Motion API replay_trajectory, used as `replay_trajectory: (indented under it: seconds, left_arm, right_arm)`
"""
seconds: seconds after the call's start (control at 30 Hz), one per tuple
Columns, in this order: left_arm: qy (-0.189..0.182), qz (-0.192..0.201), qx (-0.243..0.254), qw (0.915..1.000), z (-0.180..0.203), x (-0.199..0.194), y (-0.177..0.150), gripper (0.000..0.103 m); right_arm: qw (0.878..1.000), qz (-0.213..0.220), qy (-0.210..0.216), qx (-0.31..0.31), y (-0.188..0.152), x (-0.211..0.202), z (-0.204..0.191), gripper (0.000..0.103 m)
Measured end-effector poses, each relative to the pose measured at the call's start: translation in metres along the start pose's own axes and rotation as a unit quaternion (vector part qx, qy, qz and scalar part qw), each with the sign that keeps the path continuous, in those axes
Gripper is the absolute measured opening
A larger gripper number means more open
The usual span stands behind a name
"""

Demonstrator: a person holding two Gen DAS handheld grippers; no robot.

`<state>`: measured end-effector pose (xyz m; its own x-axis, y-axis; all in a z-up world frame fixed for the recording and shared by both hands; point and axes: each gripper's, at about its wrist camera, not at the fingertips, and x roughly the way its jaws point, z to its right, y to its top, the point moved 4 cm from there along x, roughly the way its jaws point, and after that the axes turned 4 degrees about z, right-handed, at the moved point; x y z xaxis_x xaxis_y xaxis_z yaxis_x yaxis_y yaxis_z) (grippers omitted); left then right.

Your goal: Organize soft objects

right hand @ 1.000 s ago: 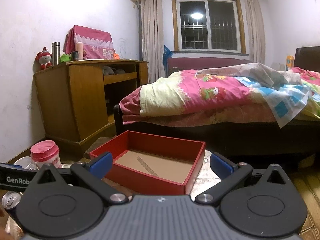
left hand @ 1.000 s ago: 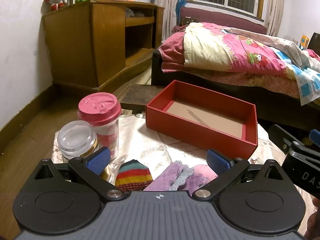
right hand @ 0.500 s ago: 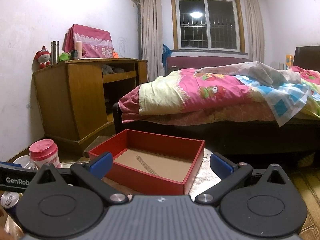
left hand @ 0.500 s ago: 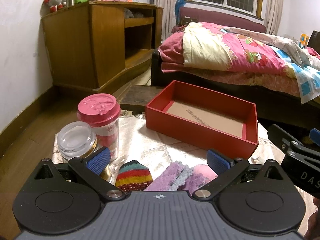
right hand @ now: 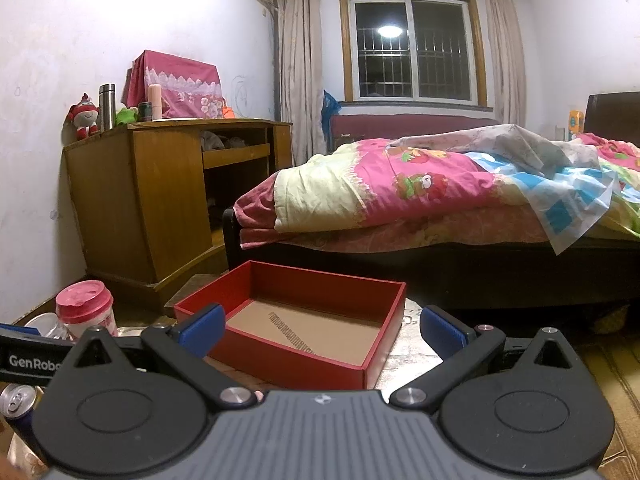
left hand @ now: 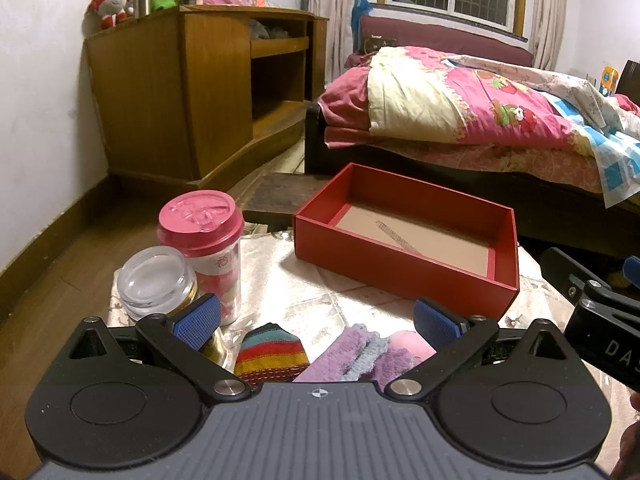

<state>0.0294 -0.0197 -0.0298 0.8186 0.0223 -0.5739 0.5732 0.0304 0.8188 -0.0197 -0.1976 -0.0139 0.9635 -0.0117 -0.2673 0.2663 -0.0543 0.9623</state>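
Note:
A rainbow-striped sock (left hand: 270, 354) and a fuzzy purple-and-pink sock (left hand: 368, 356) lie on the low table, just below my open, empty left gripper (left hand: 316, 316). An empty red box (left hand: 404, 264) stands farther back on the table; it also shows in the right wrist view (right hand: 296, 356). My right gripper (right hand: 320, 326) is open and empty, held above the near side of the box. Its body shows at the right edge of the left wrist view (left hand: 592, 320).
A pink-lidded cup (left hand: 202, 248) and a clear-lidded jar (left hand: 156, 284) stand at the table's left. A drink can (right hand: 16, 404) sits at the left in the right wrist view. A wooden cabinet (left hand: 180, 92) and a bed (left hand: 480, 120) lie beyond.
Both grippers have shifted slightly, so the views moved a little. Nothing was taken hold of or let go.

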Motion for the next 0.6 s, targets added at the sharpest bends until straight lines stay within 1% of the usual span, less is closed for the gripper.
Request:
replay_trajectory:
  seconds: [0.6]
  left_arm:
    - [0.000,-0.002,0.001,1.0000,-0.0003,-0.0001,0.0000,0.097]
  right_arm:
    - [1.000,0.000,0.000,0.000,0.0005,-0.0001,0.0017,0.081]
